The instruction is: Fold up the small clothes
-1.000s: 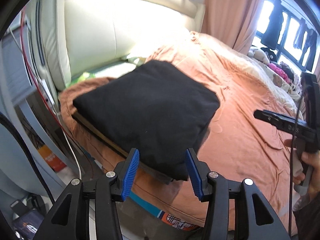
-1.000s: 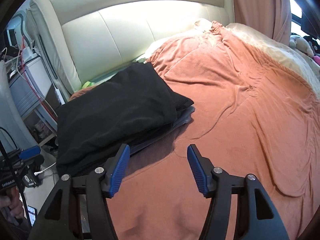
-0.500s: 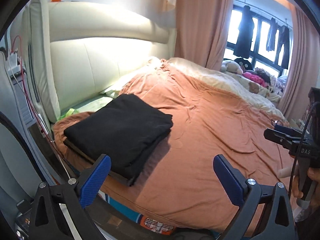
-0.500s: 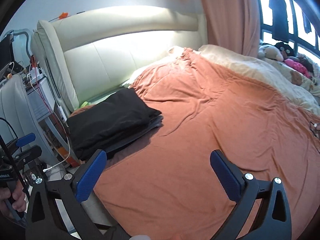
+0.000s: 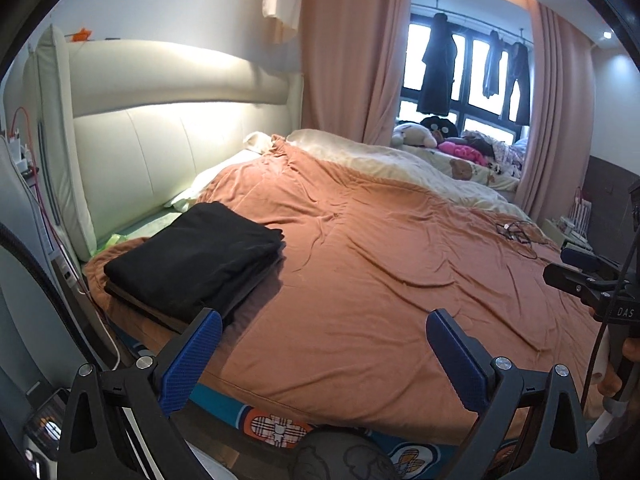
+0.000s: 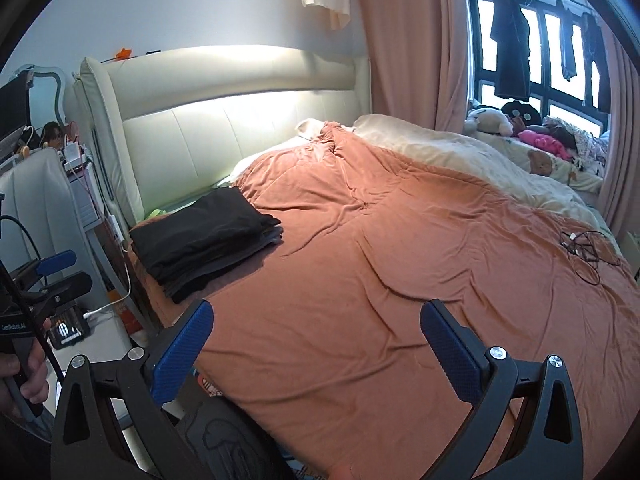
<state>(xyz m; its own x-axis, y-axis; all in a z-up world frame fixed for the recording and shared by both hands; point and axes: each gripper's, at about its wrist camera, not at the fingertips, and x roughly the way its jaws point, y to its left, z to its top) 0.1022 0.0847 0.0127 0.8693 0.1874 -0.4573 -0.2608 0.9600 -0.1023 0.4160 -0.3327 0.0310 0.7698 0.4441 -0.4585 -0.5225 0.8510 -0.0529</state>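
Observation:
A stack of folded black clothes [image 5: 196,256] [image 6: 204,238] lies on the near left corner of the bed, by the headboard. My left gripper [image 5: 324,354] hangs above the bed's front edge, well back from the stack, jaws wide open with nothing between them. My right gripper [image 6: 316,344] is likewise wide open and empty, over the orange cover to the right of the stack. In the left wrist view the right gripper [image 5: 588,280] shows at the right edge, held by a hand. The left gripper [image 6: 52,276] shows at the left edge of the right wrist view.
An orange cover [image 5: 380,264] spreads over the bed, a cream blanket [image 5: 400,164] behind it. Black cables [image 6: 584,248] lie at the far right. A cream headboard [image 5: 172,128] stands behind; a bedside unit with wires [image 6: 76,184] is at left. Soft toys [image 5: 440,136] sit by the window.
Both grippers have opened wide and pulled back and up from the black stack, which stays folded on the bed corner. Much more of the bed and room now shows.

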